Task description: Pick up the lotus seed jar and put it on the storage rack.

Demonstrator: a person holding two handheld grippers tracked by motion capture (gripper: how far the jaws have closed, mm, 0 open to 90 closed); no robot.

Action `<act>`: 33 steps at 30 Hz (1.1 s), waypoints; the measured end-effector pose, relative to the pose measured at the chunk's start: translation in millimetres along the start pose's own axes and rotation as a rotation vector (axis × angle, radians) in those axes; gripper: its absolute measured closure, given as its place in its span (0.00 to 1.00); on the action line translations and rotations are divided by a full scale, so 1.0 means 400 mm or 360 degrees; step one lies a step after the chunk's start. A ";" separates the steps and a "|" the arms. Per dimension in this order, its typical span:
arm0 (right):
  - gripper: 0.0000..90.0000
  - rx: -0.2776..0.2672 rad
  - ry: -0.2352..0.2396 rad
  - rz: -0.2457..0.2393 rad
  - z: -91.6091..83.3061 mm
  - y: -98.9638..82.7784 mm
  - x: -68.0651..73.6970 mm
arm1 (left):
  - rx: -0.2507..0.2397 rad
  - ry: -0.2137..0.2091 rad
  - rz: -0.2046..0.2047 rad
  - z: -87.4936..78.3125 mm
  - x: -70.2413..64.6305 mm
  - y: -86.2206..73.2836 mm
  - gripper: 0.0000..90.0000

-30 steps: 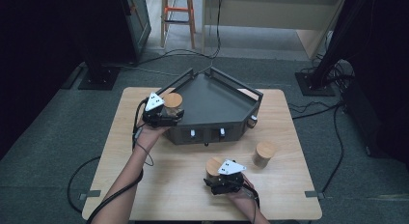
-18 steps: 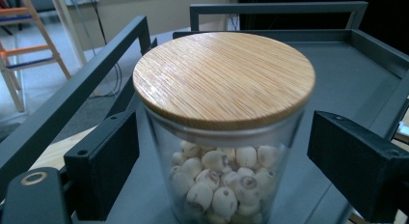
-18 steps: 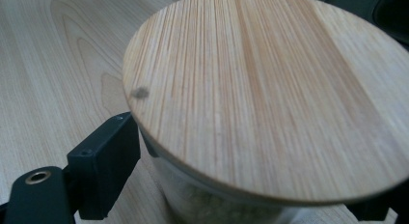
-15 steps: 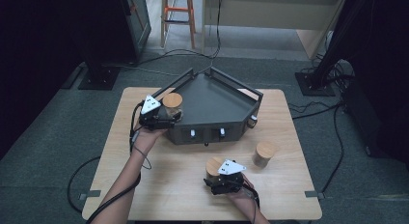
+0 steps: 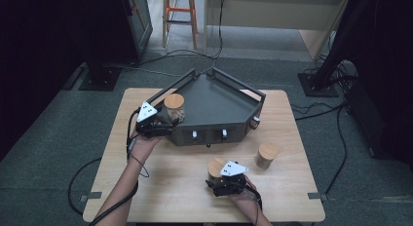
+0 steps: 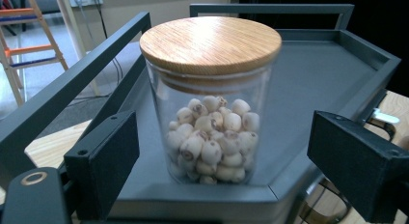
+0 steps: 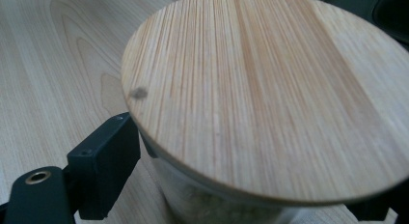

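Standing the seed jar (image 6: 211, 96) in the grey tray (image 6: 313, 84), I am holding left gripper (image 6: 231, 161) jaws wide while right gripper (image 5: 225, 179) jaws are flanking a second jar (image 7: 270, 103), grip unclear.

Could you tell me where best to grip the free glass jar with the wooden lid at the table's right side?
I would grip the lone wooden-lidded glass jar around its glass wall just under the lid, coming in level from the person's side. It stands upright, apart from the dark grey metal tray, and its overhanging lid should stop slipping.
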State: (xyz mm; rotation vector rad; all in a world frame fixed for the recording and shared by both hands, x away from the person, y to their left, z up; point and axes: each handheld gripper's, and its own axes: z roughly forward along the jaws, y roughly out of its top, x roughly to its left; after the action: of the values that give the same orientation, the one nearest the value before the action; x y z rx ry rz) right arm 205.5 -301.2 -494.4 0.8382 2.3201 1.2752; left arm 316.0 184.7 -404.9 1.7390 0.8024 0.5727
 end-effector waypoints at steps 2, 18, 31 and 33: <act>0.14 0.0000 0.0000 0.0000 0.000 0.000 0.000 | -0.0006 0.0003 0.0006 -0.009 -0.003 -0.005 0.12; 0.14 0.0004 -0.0002 -0.0002 0.000 0.001 0.001 | -0.0027 -0.0015 0.0034 -0.062 -0.032 -0.036 0.12; 0.14 0.0001 -0.0002 -0.0004 0.001 0.000 0.000 | -0.0040 -0.0036 0.0082 -0.097 -0.064 -0.058 0.12; 0.14 0.0002 -0.0002 -0.0004 0.001 0.000 0.001 | -0.0047 -0.0033 0.0086 -0.104 -0.070 -0.063 0.12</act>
State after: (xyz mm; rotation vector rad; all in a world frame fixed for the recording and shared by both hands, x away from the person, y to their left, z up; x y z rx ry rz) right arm 205.6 -300.7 -494.6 0.8355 2.3205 1.2722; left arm 262.1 194.3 -416.0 1.7414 0.7310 0.5988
